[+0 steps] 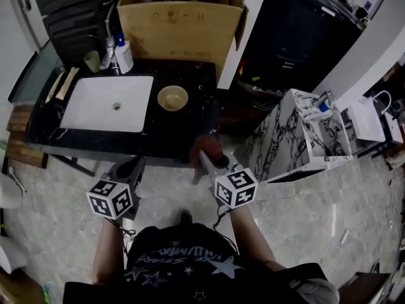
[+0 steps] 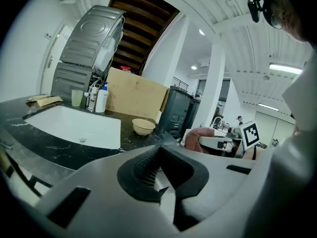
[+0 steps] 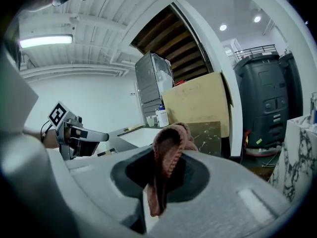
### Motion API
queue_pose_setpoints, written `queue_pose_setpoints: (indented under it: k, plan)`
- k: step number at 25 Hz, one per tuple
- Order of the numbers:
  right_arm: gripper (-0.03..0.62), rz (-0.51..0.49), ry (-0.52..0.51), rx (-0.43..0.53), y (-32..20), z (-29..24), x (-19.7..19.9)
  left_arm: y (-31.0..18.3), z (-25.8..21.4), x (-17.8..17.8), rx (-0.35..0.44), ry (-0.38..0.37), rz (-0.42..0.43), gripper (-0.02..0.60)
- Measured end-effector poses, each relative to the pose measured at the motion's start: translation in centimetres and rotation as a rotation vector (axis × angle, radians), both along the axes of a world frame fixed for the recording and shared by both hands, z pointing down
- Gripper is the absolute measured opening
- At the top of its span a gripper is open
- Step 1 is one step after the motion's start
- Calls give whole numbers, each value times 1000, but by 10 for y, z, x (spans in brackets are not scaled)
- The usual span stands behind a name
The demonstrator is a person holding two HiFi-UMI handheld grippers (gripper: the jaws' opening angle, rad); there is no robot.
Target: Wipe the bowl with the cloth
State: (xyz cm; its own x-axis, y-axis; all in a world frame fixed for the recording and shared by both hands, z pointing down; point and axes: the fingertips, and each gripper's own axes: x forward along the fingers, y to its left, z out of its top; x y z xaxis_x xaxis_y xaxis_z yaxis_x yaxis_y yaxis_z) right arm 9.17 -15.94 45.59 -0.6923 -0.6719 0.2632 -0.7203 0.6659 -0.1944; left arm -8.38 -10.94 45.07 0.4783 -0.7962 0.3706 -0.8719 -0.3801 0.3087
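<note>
A beige bowl (image 1: 173, 98) (image 2: 143, 126) stands empty on the black counter (image 1: 190, 132), just right of the white sink (image 1: 111, 103) (image 2: 74, 125). My right gripper (image 1: 207, 159) (image 3: 166, 158) is shut on a reddish-brown cloth (image 1: 207, 148) (image 3: 169, 145), which folds up over its tips; it hangs at the counter's front edge, short of the bowl. My left gripper (image 1: 135, 164) (image 2: 159, 147) is shut with nothing in it and hovers level with the right one, to its left. The cloth (image 2: 194, 135) also shows in the left gripper view, to the bowl's right.
A large cardboard box (image 1: 180, 24) stands behind the counter. A white soap bottle (image 1: 123, 56) and a green cup (image 1: 93, 61) sit by the tap. To the right are a marble-patterned cabinet (image 1: 297, 132) and a black bin (image 1: 297, 37). The person stands on a tiled floor.
</note>
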Motion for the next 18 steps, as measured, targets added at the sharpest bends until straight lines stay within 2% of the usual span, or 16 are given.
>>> queue_pose_setpoints:
  k: [3,9,13,18]
  plan:
    - [51,-13,-10,-10,-12,5,5,-5,4,1,-12,-6,-34,8]
    - [51,-10,-48,-35,-29,13,7,-20,6,2,-37,-8,-40,8]
    - [52,28,-48,-65,-39,21,7,-43,5,1,-37,12,-17,8]
    - [51,87,-25,-57,-59,15,7,-88,10,-13,-49,32,-8,9]
